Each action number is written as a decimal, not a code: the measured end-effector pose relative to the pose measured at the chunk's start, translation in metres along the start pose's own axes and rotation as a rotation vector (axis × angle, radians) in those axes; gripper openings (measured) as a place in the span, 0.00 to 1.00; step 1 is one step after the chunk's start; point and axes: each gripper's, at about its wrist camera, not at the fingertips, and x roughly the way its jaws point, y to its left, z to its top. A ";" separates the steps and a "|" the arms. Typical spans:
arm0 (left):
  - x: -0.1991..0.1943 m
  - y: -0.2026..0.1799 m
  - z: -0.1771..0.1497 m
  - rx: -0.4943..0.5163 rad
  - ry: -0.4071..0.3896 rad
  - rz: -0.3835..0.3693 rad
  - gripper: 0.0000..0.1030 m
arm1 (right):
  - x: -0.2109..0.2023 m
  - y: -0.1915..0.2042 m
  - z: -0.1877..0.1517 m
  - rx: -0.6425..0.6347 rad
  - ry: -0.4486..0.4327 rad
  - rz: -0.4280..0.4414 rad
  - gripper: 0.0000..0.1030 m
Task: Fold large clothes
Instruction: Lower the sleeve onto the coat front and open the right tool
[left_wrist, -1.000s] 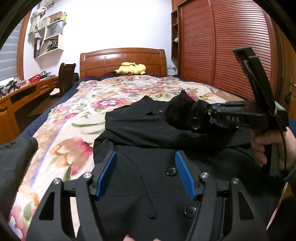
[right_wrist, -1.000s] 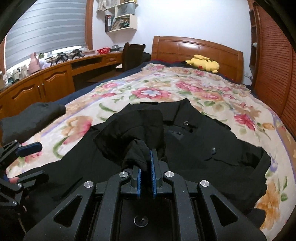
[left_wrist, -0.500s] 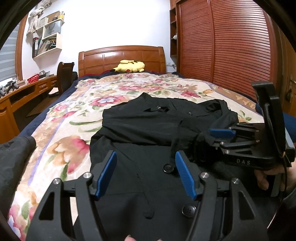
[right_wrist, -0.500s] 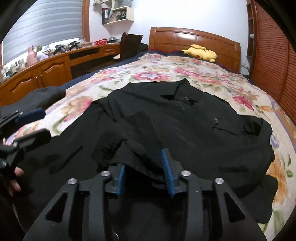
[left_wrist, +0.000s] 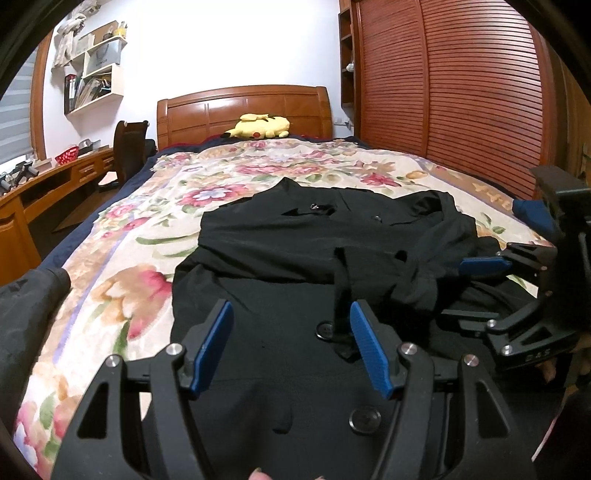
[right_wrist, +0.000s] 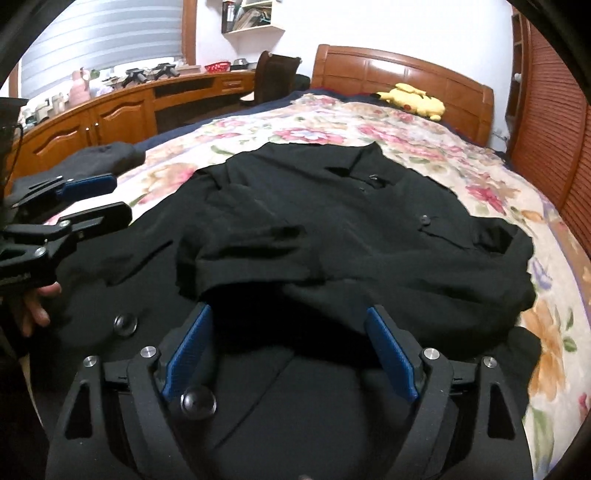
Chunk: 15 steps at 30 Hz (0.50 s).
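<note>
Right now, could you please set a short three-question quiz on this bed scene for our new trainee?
1. True or false: the right gripper is shut on the black buttoned coat.
2. Multiple choice: the yellow plush toy lies (A) by the wooden headboard, (B) on the coat, (C) on the wooden desk.
3. Fill in: the left gripper is ____, holding nothing.

Key: 1 false, its jaws are apart with the folded sleeve lying free ahead; 2 A; 3 open.
</note>
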 end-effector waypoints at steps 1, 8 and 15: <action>0.000 -0.002 0.000 0.004 0.002 -0.001 0.63 | -0.003 -0.002 -0.001 0.007 -0.004 0.003 0.84; 0.005 -0.023 0.009 0.042 0.029 0.000 0.63 | -0.025 -0.034 -0.016 0.070 -0.008 -0.035 0.84; 0.023 -0.041 0.028 0.062 0.086 -0.043 0.63 | -0.040 -0.063 -0.026 0.113 -0.024 -0.099 0.84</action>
